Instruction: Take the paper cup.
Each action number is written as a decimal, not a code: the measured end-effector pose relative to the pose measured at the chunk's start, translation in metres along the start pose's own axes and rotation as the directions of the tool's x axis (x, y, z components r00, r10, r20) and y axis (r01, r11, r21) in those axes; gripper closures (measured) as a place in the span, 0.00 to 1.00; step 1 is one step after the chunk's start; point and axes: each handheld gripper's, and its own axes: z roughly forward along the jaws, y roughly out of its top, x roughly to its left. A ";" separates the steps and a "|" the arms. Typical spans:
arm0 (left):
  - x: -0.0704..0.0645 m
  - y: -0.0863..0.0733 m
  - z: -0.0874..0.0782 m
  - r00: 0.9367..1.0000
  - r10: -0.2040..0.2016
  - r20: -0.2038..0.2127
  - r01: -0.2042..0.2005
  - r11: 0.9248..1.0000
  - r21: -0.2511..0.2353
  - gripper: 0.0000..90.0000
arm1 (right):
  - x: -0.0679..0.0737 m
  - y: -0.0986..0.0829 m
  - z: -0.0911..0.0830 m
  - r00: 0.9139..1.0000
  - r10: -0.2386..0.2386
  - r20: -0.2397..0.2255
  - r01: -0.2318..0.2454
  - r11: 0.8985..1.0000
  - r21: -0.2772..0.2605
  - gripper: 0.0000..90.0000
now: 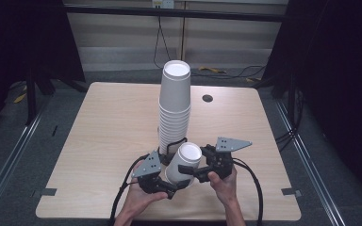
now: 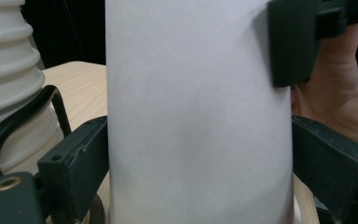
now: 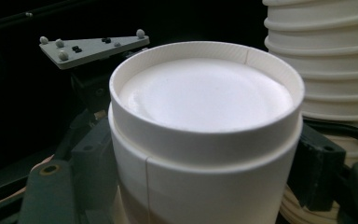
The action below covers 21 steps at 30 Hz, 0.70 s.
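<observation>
A tall stack of upside-down white paper cups (image 1: 174,106) stands mid-table. In front of it a white paper cup (image 1: 185,161) is held tilted, closed end up; in the right gripper view a short band (image 3: 205,135) sticks out above a wider wall, like two nested cups. My left gripper (image 1: 172,181) is shut on its lower part, both jaws pressed to the wall (image 2: 200,116). My right gripper (image 1: 192,167) is shut on it higher up, jaws on either side (image 3: 200,177). One right jaw pad (image 2: 286,44) shows against the cup in the left gripper view.
The stack (image 2: 9,70) stands just beside the held cup, ribbed rims close to it (image 3: 326,60). The light wood table (image 1: 99,132) has a round cable hole (image 1: 208,98) at the back. Dark posts and cables lie beyond the far edge.
</observation>
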 end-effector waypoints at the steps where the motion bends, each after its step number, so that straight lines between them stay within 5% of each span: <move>1: 0.001 0.000 0.000 1.000 -0.005 0.002 0.005 1.000 0.005 0.10 | 0.000 0.000 0.000 1.000 -0.001 -0.001 0.001 1.000 -0.002 0.26; 21: 0.007 0.001 0.004 0.998 -0.039 0.047 0.036 0.997 0.072 0.14 | 0.001 -0.003 0.005 1.000 0.003 -0.011 -0.003 1.000 -0.021 0.24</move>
